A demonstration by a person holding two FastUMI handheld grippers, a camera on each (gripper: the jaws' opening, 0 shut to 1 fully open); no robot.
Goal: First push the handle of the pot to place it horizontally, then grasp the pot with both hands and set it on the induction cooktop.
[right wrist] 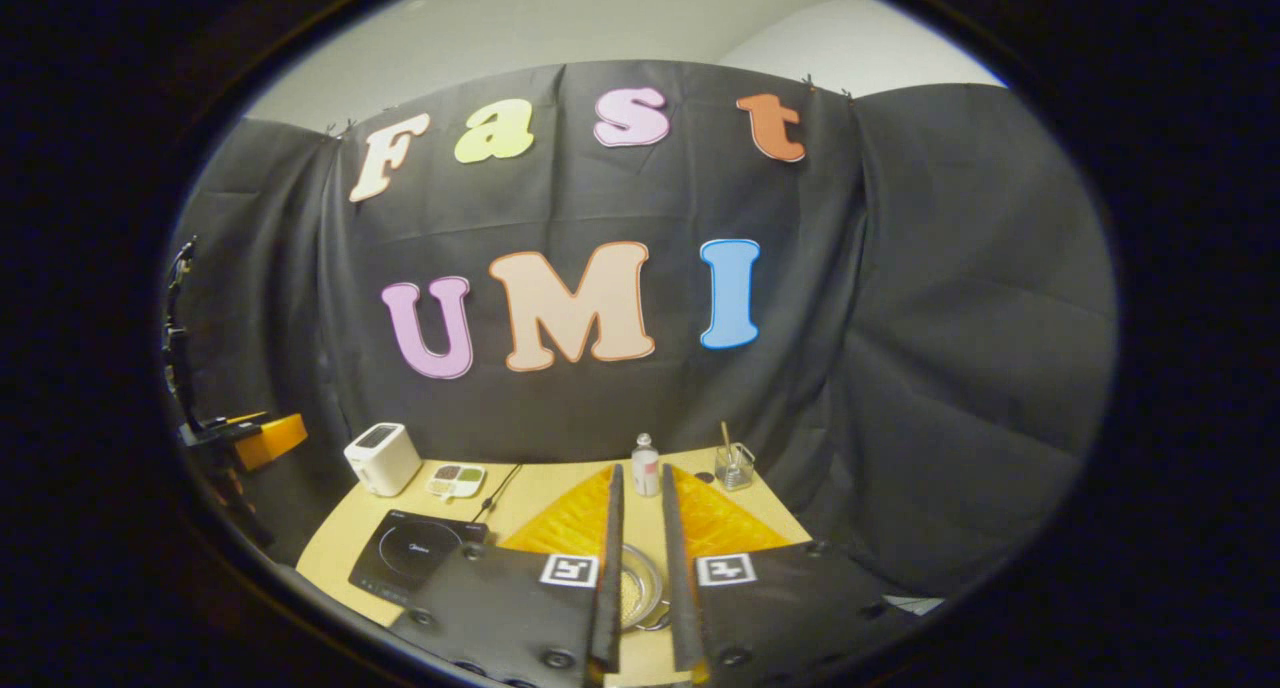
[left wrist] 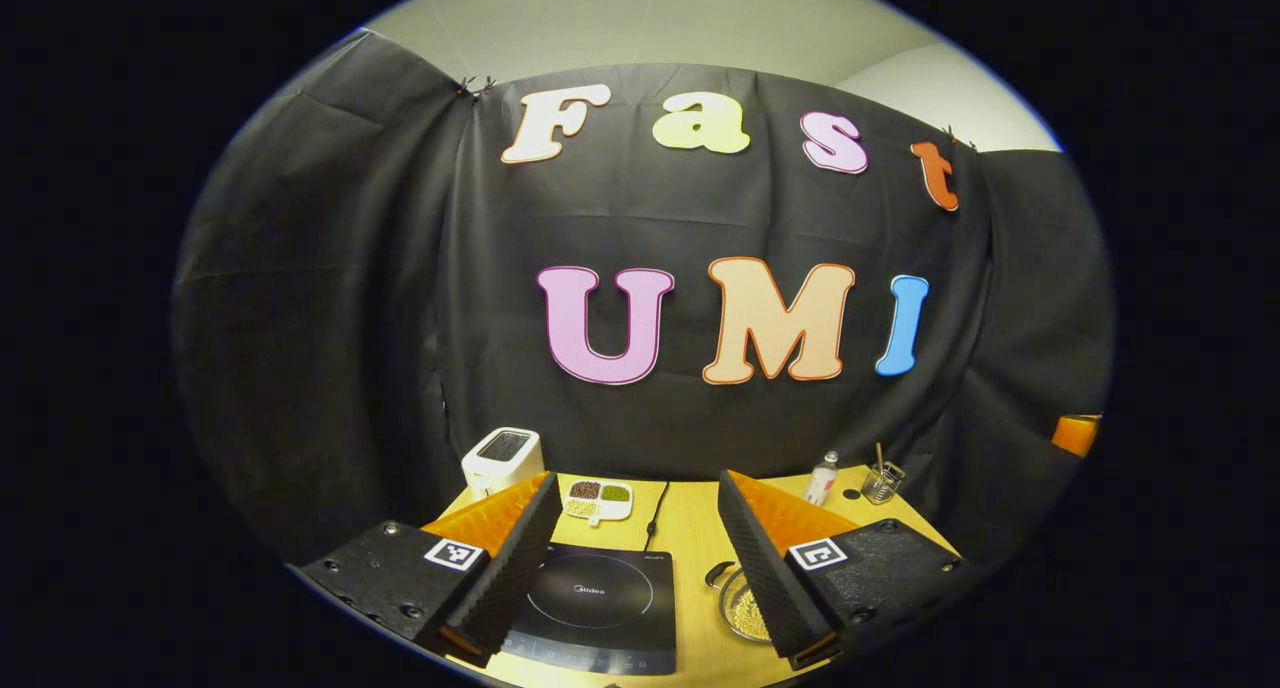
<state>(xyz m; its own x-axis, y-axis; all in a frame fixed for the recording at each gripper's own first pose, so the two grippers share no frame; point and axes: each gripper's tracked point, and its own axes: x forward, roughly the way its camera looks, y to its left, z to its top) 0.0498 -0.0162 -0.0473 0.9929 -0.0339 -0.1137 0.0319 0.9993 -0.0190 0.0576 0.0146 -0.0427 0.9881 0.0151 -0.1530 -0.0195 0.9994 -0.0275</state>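
The steel pot (left wrist: 745, 613) with pale yellow grains inside stands on the wooden table (left wrist: 690, 538), just right of the black induction cooktop (left wrist: 595, 603). Its dark handle (left wrist: 718, 573) sticks out at the pot's far left rim. My left gripper (left wrist: 637, 478) hovers open above the cooktop, its right finger covering part of the pot. My right gripper (right wrist: 641, 470) hangs above the pot (right wrist: 640, 588), fingers drawn together to a narrow slit with nothing held; the pot's rim shows through the slit. The cooktop (right wrist: 415, 558) lies to its left.
Along the back edge stand a white toaster (left wrist: 502, 458), a divided dish of beans (left wrist: 598, 500), a small bottle (left wrist: 822, 478) and a glass cup (left wrist: 882, 483). The cooktop's cord (left wrist: 655, 513) runs backward. An orange object (right wrist: 265, 438) sits off the table's left side.
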